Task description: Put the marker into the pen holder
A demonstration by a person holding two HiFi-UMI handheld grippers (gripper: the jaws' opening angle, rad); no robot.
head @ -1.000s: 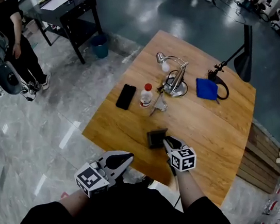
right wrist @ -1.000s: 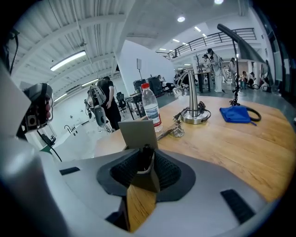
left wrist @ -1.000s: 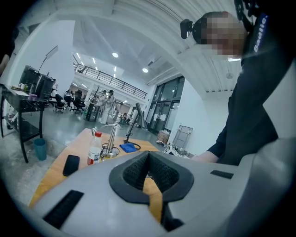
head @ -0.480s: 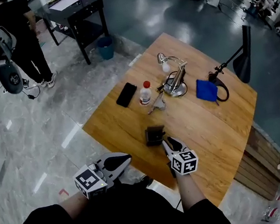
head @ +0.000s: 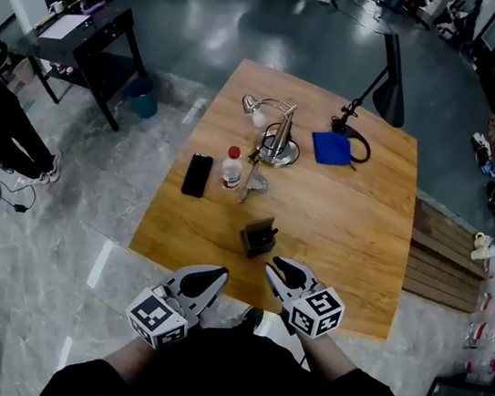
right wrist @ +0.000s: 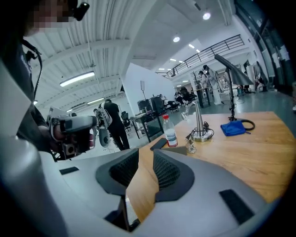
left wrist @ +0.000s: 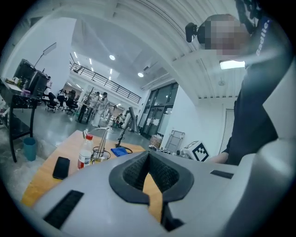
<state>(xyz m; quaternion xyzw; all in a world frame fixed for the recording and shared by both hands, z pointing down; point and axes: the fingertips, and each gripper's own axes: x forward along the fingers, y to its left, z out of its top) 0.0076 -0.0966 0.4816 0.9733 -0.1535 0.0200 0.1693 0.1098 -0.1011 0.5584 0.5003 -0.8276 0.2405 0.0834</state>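
The right gripper (head: 277, 265) hangs over the near edge of the table (head: 342, 215), just short of the holder (head: 260, 236). Its jaws are spread wide, and its own view shows only bare tabletop between the pads. The left gripper (head: 215, 276) is held off the table's near corner, close to the person's body. Its jaw tips are pressed together with nothing pinched between them. No marker shows in either gripper. None can be picked out loose on the wood either, whether by the holder or among the phone (head: 196, 174), bottle (head: 232, 166), lamp (head: 270, 130) and blue cloth (head: 330, 148) farther back. The holder is too small and dark in the head view to read what is inside it. The likeliest reading is that the marker already stands inside and the drop-in step is done, but the pictures cannot confirm this. If so, the next move calls for little: lift the right gripper clear without knocking the holder, which sits just beyond its tips. If the marker is in fact somewhere unseen, it would have to be found first, then pinched by the open right jaws.
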